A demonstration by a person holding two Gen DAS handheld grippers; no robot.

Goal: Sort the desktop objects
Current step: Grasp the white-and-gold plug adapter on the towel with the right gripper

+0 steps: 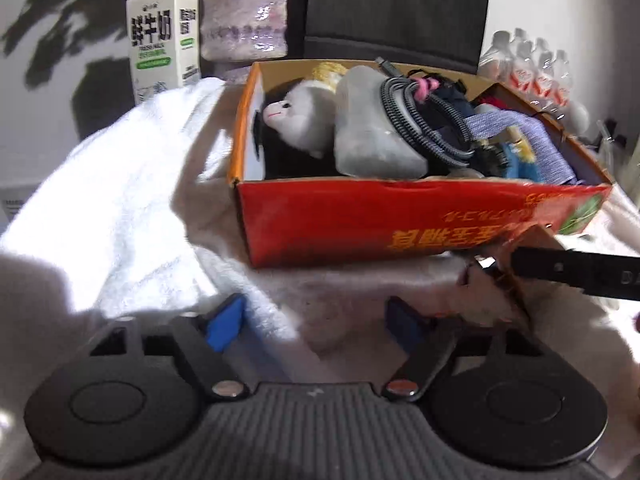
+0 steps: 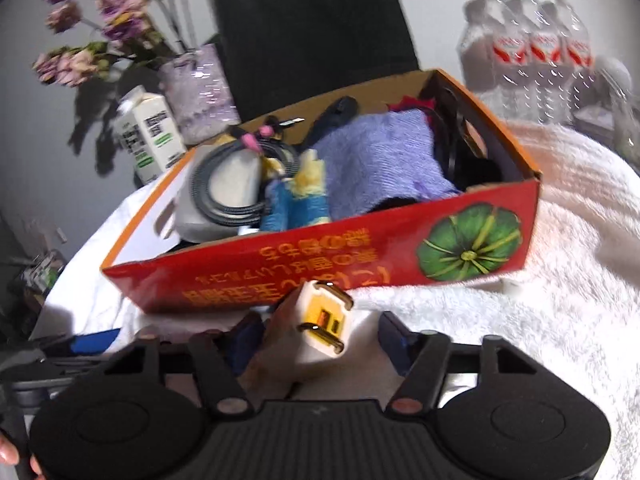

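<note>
**Item: charger plug, bound for the box**

Nearest: right gripper [image 2: 316,344], jaws around the white charger plug [image 2: 320,320], one side apart; firm grip unconfirmed. Left gripper [image 1: 316,320], jaws open, empty, over the white towel [image 1: 132,200]. Beyond: red cardboard box [image 2: 280,276], crowded with coiled cable [image 2: 224,188], purple cloth [image 2: 372,156], plush toy [image 1: 300,116]. Advice: secure the plug squarely, clear the near wall, release into a gap

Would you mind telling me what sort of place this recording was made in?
Most likely a room in a home, not a lab or workshop: a vase of dried flowers and a milk carton stand behind a table under a fluffy white cloth, with a shrink-wrapped pack of water bottles beside them.
</note>
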